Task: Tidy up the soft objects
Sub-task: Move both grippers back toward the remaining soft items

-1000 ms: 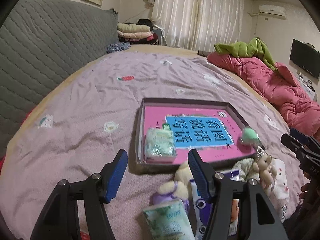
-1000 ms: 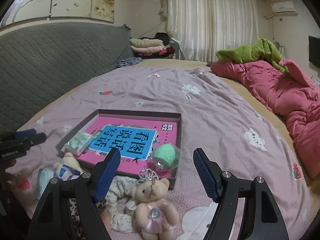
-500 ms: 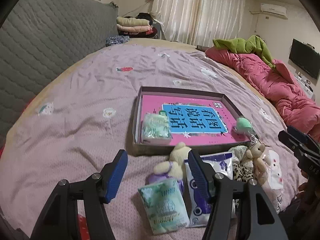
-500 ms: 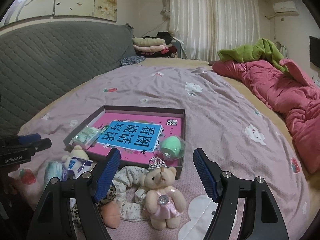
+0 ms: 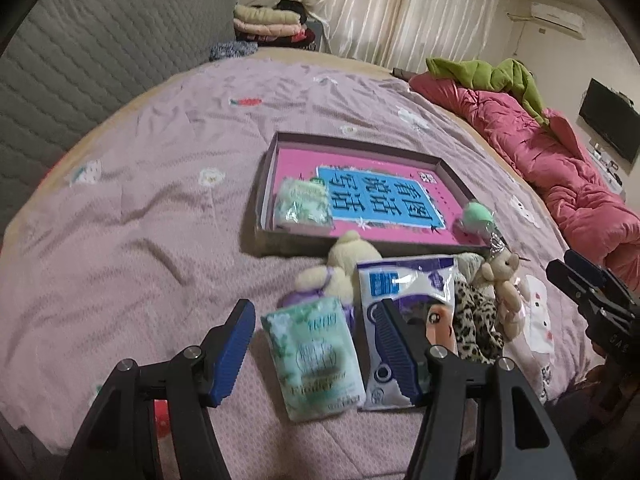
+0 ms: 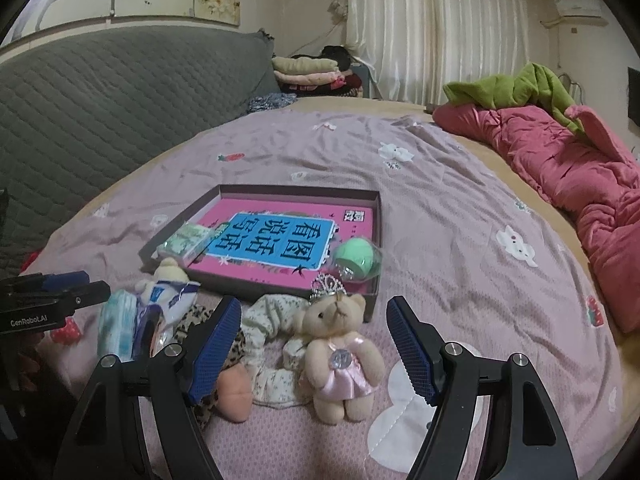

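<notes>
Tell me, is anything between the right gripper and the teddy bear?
Nothing visible. The right gripper is open, and the teddy bear lies in line between its fingers, uncovered; a floral scrunchie only touches the bear's side.

Counts, placed relative to the shallow box (image 6: 372, 208):

- 1 box, with a pink-and-blue book (image 6: 280, 240) lying flat in it.
- 2 green tissue packs: one (image 5: 304, 202) inside the box at its left end, one (image 5: 314, 354) on the bedspread in front of it.
- 1 green ball (image 6: 354, 260) in clear wrap, in the box's right front corner.
- 2 plush toys in front of the box: a cream one (image 5: 340, 270) and a tan bear (image 6: 340, 356) in a pink dress.
- 1 white-and-blue plastic pouch (image 5: 404, 284) just in front.
- 2 scrunchies, one leopard-print (image 5: 474, 320), one floral (image 6: 272, 320).
- 1 small tiara (image 6: 329, 286) at the box's front wall.
- 1 peach soft piece (image 6: 236, 392); can't tell what it is.
</notes>
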A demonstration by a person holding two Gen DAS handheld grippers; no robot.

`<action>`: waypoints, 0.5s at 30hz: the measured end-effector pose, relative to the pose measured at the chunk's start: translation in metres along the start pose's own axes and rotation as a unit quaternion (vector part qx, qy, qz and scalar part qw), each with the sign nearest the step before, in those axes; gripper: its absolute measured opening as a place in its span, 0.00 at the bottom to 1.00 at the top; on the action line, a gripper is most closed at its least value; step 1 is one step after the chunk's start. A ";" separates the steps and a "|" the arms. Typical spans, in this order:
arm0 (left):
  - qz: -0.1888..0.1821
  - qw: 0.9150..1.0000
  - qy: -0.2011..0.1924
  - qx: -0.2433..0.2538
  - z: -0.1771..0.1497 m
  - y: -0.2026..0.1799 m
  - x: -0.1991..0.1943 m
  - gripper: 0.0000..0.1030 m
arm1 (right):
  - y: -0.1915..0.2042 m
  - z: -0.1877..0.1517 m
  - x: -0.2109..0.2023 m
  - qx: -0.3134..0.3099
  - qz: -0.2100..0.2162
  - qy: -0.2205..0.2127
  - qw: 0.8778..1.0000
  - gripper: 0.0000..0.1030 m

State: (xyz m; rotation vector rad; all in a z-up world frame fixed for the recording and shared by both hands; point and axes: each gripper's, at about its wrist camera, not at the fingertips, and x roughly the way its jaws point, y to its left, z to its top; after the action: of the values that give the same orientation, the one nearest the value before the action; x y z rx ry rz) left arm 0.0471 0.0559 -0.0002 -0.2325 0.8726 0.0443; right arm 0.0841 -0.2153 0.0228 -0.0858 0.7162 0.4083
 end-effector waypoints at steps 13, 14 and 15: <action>-0.013 0.998 0.056 -0.038 -0.012 0.009 0.019 0.61 | -0.003 -0.003 0.004 0.001 0.001 0.009 1.000 0.74; -0.017 0.997 0.061 -0.042 -0.013 0.010 0.021 0.61 | -0.004 -0.003 0.005 0.002 0.000 0.010 1.000 0.74; -0.019 0.997 0.065 -0.045 -0.014 0.010 0.023 0.61 | -0.004 -0.004 0.005 0.003 0.000 0.010 1.000 0.74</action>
State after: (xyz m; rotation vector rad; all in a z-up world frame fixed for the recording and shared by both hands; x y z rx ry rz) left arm 0.0502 0.0618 -0.0282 -0.3396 0.9975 0.0336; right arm 0.0870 -0.2180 0.0162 -0.0842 0.7377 0.4066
